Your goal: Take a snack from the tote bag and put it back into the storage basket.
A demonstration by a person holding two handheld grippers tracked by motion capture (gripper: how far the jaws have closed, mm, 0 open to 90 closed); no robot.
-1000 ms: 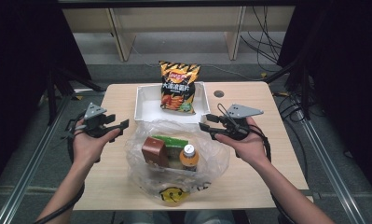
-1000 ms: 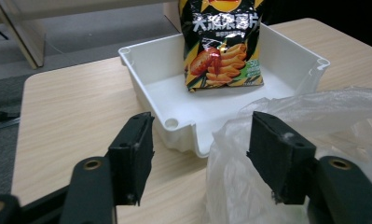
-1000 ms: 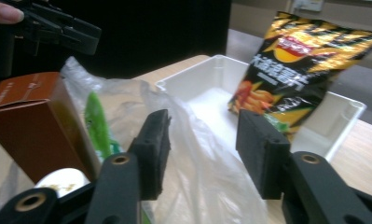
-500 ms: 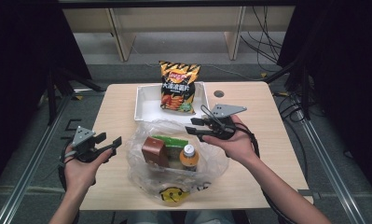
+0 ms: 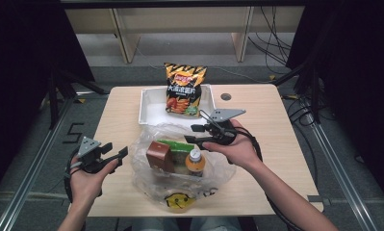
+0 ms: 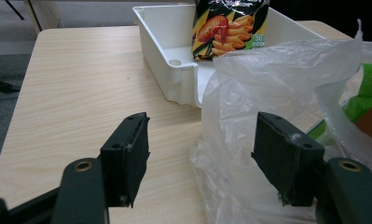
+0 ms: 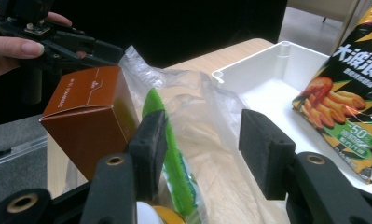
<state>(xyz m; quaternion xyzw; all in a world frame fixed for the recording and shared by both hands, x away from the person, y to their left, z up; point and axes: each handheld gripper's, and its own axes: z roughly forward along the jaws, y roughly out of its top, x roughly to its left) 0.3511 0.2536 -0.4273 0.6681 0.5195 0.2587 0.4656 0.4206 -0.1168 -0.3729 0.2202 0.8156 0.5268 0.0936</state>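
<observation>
In my right gripper view, the chip bag [image 7: 347,102] is cut off by the right edge. The green packet [image 7: 174,163] lies partly behind my fingers [image 7: 151,144]. The bottle cap [image 7: 151,215] is cropped at the bottom edge, its label unreadable.

Chips in a tray at the back of the desk

A white tray [image 5: 148,108] sits on the pale wooden desk [image 5: 276,125], a chip bag [image 5: 184,89] propped upright in it; a wooden shelf [image 5: 180,24] and loose cables [image 5: 271,29] lie on the floor beyond.
</observation>
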